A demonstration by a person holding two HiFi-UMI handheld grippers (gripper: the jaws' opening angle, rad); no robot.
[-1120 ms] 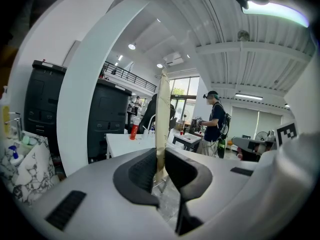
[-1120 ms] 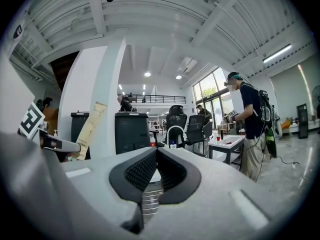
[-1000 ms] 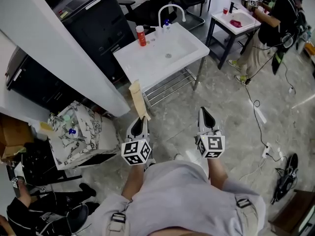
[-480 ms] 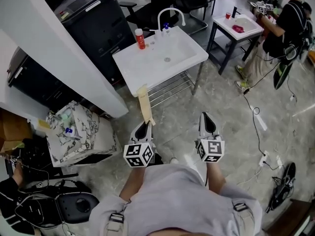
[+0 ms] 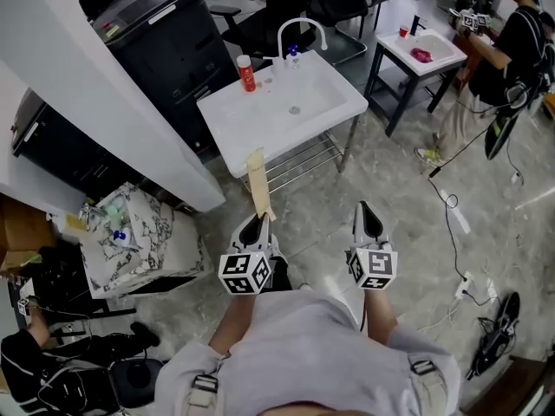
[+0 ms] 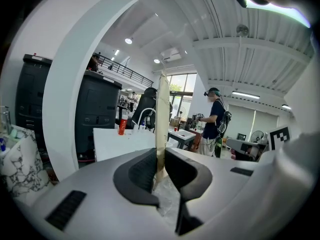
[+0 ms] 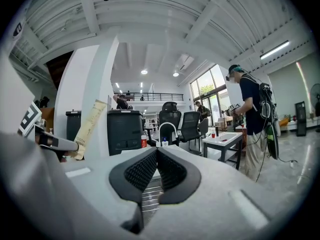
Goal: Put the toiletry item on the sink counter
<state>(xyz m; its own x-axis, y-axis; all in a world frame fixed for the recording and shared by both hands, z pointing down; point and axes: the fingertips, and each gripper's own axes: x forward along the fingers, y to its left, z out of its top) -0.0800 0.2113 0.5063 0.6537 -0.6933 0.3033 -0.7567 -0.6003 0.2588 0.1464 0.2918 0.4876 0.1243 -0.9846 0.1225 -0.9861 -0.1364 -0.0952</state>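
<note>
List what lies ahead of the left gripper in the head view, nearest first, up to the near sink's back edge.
left gripper → flat beige packet clamped in its jaws → white sink counter → red bottle at the counter's back edge

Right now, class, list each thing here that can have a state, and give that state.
Left gripper: shut on the toothbrush packet.
Toothbrush packet: held aloft, pointing toward the sink counter, not yet on it.
Right gripper: shut, empty.
Sink counter: basin empty.
Red bottle: upright, capped, on the counter's back edge.
</note>
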